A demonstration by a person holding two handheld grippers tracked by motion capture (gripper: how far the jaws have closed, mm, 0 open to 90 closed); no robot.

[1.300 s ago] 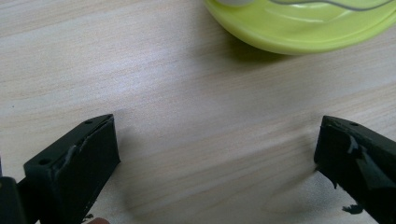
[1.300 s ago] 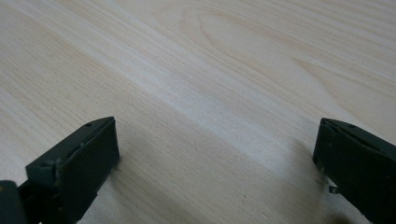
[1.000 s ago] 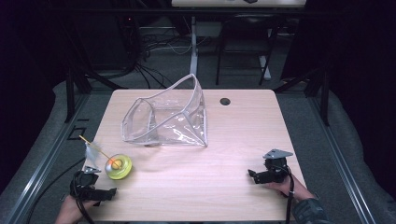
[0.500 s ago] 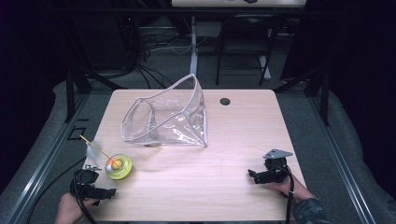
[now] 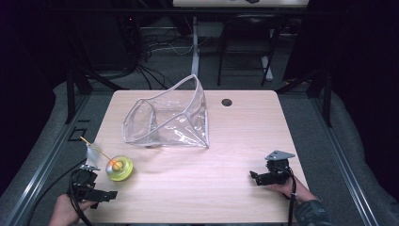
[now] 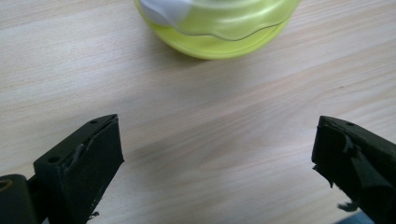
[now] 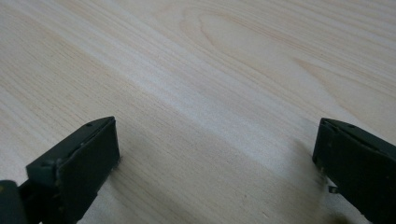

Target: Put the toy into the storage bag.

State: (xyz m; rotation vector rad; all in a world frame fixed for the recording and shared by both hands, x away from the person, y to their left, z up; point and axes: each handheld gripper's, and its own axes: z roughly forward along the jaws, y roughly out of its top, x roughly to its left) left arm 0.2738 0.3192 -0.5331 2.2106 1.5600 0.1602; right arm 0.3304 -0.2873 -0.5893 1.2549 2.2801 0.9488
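Observation:
A clear plastic bag (image 5: 167, 117) with a rigid open mouth lies on its side at the back middle of the wooden table (image 5: 226, 141). A small yellow-green round container (image 5: 119, 168) with an orange centre and a thin stick poking out sits at the front left. The same yellow-green container (image 6: 219, 23) shows at the top of the left gripper view, beyond the jaws. My left gripper (image 5: 101, 194) rests open at the front left corner, just short of the container. My right gripper (image 5: 256, 176) rests open on bare wood at the front right.
A round cable hole (image 5: 227, 102) sits in the table near its back edge. Dark metal frame rails (image 5: 56, 155) run along both sides of the table. Chairs and cables stand behind it.

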